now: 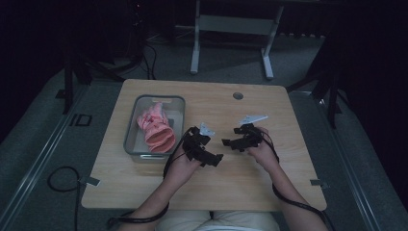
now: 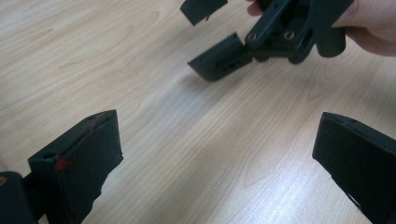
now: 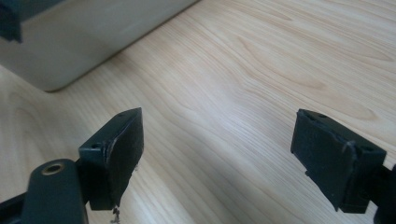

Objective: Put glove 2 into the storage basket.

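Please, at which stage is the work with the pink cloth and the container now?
Done, as it looks: the pink cloth lies bunched inside the clear container on the wooden table. In hand: nothing; the left gripper and the right gripper hover over bare wood beside the container, jaws wide apart and empty. Left: I cannot tell whether more is to do.

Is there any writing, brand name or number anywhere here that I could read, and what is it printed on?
"ID": this is how the dark mark on the floor left of the table seems to read; it is small and dim.
The clear bin holding the pink cloth: no label readable.
The left tool and right tool: no lettering, only a red smear on one left jaw.
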`<state>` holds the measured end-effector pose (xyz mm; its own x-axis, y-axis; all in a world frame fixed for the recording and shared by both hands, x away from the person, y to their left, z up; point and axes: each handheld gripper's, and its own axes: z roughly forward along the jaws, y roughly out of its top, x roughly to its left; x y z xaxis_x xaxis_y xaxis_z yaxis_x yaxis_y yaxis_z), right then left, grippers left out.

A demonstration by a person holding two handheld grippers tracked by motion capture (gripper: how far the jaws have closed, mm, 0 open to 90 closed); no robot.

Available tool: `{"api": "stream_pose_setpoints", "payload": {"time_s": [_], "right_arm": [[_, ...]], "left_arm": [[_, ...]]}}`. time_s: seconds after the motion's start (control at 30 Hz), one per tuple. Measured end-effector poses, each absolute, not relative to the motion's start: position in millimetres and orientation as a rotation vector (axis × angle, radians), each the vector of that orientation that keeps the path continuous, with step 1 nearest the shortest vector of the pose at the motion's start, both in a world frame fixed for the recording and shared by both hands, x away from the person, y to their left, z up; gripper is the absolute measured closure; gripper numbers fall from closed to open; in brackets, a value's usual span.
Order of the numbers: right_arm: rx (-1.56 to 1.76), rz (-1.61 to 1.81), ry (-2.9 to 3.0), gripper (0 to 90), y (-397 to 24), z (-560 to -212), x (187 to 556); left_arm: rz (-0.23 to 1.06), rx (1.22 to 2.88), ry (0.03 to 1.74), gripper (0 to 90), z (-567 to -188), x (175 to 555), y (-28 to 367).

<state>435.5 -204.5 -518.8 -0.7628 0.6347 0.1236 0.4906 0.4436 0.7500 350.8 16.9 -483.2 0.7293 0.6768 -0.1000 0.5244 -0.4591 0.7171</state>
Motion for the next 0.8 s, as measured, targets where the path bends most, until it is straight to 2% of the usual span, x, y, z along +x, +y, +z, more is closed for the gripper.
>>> {"api": "stream_pose_setpoints", "payload": {"time_s": [0.8], "right_arm": [[1.095, 1.162, 2.432, 15.6, -254, -538, 420]], "left_arm": [[0.206, 2.177, 0.829, 0.8, -524, 333, 6]]}}
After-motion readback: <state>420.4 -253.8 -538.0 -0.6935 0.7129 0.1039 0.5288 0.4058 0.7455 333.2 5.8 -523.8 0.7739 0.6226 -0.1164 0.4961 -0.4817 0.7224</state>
